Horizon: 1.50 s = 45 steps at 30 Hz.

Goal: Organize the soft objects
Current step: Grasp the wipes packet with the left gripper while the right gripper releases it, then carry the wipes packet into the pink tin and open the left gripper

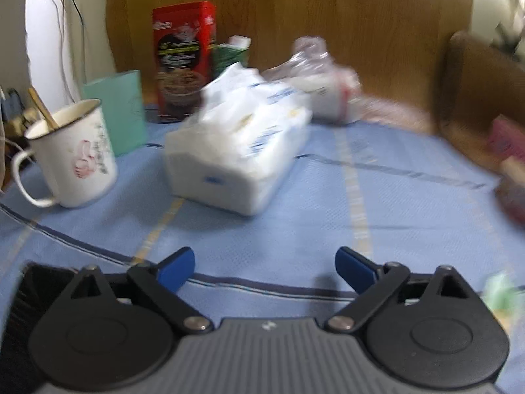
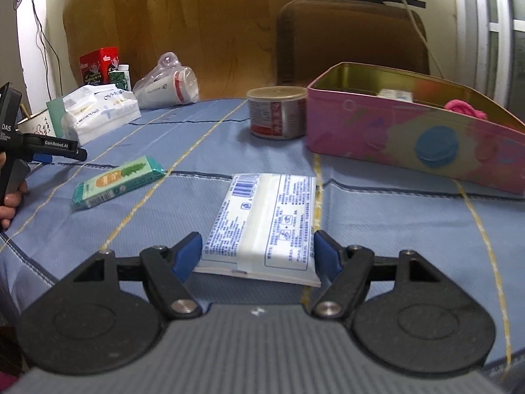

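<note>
A flat white pocket-tissue pack point(image 2: 262, 223) with blue print lies on the blue tablecloth. Its near end sits between the blue pads of my right gripper point(image 2: 256, 242), which is open; the pads stand close at both sides and I cannot see them pressing. A green tissue pack point(image 2: 118, 182) lies to the left. A big white tissue pack point(image 1: 239, 151) point(image 2: 98, 111) rests farther back. My left gripper point(image 1: 262, 256) is open over bare cloth, well short of that big pack, and one of its fingers point(image 2: 62, 151) shows at the left edge of the right wrist view.
An open pink tin point(image 2: 410, 141) at the right holds pink yarn point(image 2: 464, 108) and a small pack. A can point(image 2: 277, 113) stands beside it. A white mug point(image 1: 75, 154), a red box point(image 1: 182, 59), bagged cups point(image 1: 321, 88) and a brown chair point(image 2: 351, 36) line the back.
</note>
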Each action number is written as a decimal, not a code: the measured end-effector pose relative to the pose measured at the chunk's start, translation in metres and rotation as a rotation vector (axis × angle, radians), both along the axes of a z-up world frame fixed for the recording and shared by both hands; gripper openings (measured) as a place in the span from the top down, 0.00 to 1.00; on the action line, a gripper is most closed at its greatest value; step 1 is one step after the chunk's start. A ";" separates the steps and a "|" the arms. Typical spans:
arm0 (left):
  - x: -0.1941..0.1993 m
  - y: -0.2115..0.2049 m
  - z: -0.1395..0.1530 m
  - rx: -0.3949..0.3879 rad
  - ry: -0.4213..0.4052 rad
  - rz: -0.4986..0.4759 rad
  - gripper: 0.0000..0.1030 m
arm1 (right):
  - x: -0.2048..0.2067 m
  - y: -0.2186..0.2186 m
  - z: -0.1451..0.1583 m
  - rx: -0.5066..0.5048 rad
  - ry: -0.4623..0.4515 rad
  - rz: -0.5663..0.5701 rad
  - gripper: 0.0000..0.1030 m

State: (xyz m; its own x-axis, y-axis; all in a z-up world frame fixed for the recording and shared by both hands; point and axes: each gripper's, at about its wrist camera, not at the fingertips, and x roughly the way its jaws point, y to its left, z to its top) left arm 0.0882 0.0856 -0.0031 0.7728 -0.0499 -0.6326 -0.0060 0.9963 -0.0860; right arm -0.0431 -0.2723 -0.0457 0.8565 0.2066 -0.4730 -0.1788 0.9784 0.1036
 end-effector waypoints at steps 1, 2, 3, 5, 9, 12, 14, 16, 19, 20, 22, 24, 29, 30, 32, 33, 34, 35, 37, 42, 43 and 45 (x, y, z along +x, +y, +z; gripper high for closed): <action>-0.005 -0.006 0.007 -0.042 -0.008 -0.033 0.08 | -0.001 -0.003 0.000 0.010 -0.002 0.002 0.26; -0.011 -0.016 0.014 -0.077 -0.016 -0.074 0.08 | -0.004 -0.003 0.000 0.016 -0.005 0.000 0.25; -0.016 -0.028 0.020 -0.098 -0.017 -0.119 0.08 | -0.005 -0.003 0.000 0.016 -0.011 0.001 0.25; -0.029 -0.060 0.032 -0.129 -0.014 -0.257 0.08 | -0.011 -0.001 -0.002 -0.001 -0.028 0.001 0.24; -0.053 -0.128 0.044 -0.185 0.018 -0.514 0.08 | -0.015 0.000 -0.006 -0.027 -0.049 0.001 0.22; -0.062 -0.175 0.037 -0.172 0.089 -0.646 0.13 | -0.019 -0.006 -0.008 -0.023 -0.054 -0.002 0.22; -0.063 -0.201 0.027 -0.127 0.135 -0.673 0.14 | -0.021 -0.009 -0.009 -0.012 -0.055 -0.004 0.22; -0.063 -0.217 0.016 -0.104 0.176 -0.673 0.14 | -0.024 -0.009 -0.010 -0.027 -0.067 -0.002 0.22; -0.065 -0.227 0.004 -0.111 0.188 -0.686 0.15 | -0.028 -0.007 -0.013 -0.049 -0.081 0.010 0.22; -0.069 -0.232 0.003 -0.110 0.180 -0.720 0.29 | -0.029 -0.007 -0.014 -0.043 -0.084 0.013 0.23; -0.072 -0.240 0.004 -0.111 0.189 -0.763 0.38 | -0.029 -0.010 -0.014 -0.008 -0.084 0.034 0.23; -0.070 -0.245 0.011 -0.087 0.170 -0.747 0.38 | -0.032 -0.008 -0.012 -0.008 -0.111 0.022 0.30; -0.050 -0.256 0.047 -0.197 0.119 -0.769 0.39 | -0.028 -0.020 0.009 -0.021 -0.208 -0.031 0.55; -0.045 -0.260 0.054 -0.207 0.102 -0.777 0.39 | -0.025 -0.025 0.015 -0.013 -0.225 -0.043 0.55; -0.036 -0.272 0.069 -0.210 0.062 -0.785 0.39 | -0.019 -0.034 0.027 -0.007 -0.267 -0.069 0.55; -0.032 -0.278 0.074 -0.204 0.040 -0.789 0.39 | -0.015 -0.039 0.033 -0.004 -0.288 -0.082 0.55; -0.027 -0.285 0.080 -0.195 0.017 -0.795 0.38 | -0.010 -0.044 0.039 -0.003 -0.309 -0.097 0.55; -0.022 -0.293 0.083 -0.188 0.000 -0.798 0.38 | -0.005 -0.047 0.043 -0.004 -0.322 -0.108 0.55; -0.012 -0.308 0.090 -0.184 -0.022 -0.804 0.37 | 0.010 -0.058 0.051 -0.004 -0.338 -0.137 0.55; 0.020 -0.349 0.087 -0.156 -0.051 -0.811 0.21 | 0.050 -0.082 0.054 0.003 -0.319 -0.200 0.55; 0.027 -0.357 0.084 -0.136 -0.048 -0.791 0.11 | 0.063 -0.087 0.053 -0.006 -0.309 -0.222 0.54; 0.037 -0.365 0.076 -0.082 -0.044 -0.712 0.12 | 0.083 -0.095 0.049 -0.030 -0.322 -0.301 0.46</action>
